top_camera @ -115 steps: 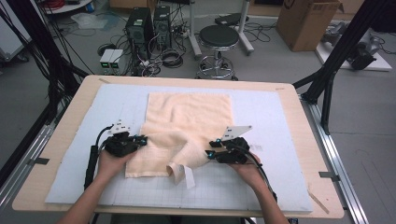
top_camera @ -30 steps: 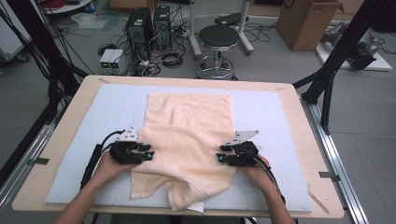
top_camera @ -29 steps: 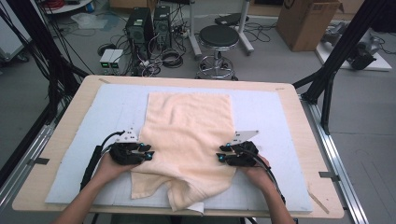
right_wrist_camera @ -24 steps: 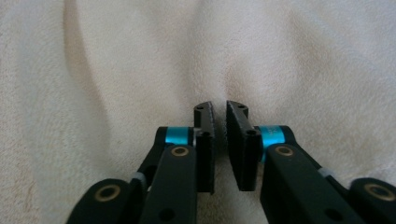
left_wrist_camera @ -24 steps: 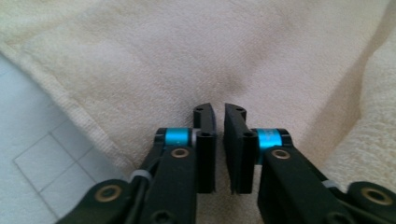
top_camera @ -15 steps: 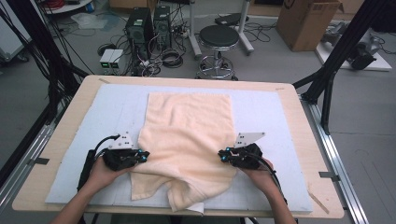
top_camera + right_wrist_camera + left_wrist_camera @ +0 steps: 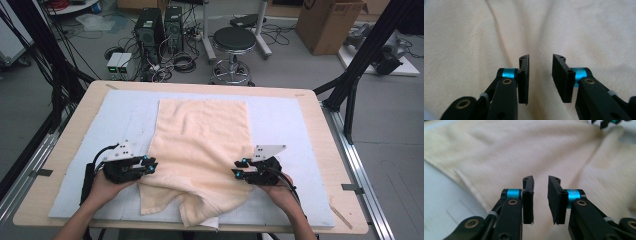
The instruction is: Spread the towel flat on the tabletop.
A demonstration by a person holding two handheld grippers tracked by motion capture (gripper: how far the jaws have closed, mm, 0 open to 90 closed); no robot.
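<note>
Stool (image 7: 234, 39) beyond table, high view alone

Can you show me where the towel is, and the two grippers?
towel (image 7: 202, 132): high view, on its flat middle part.
left gripper (image 7: 152, 166): high view, between its fingertips at the towel's edge.
right gripper (image 7: 237, 168): high view, between its fingertips over the towel.
</note>
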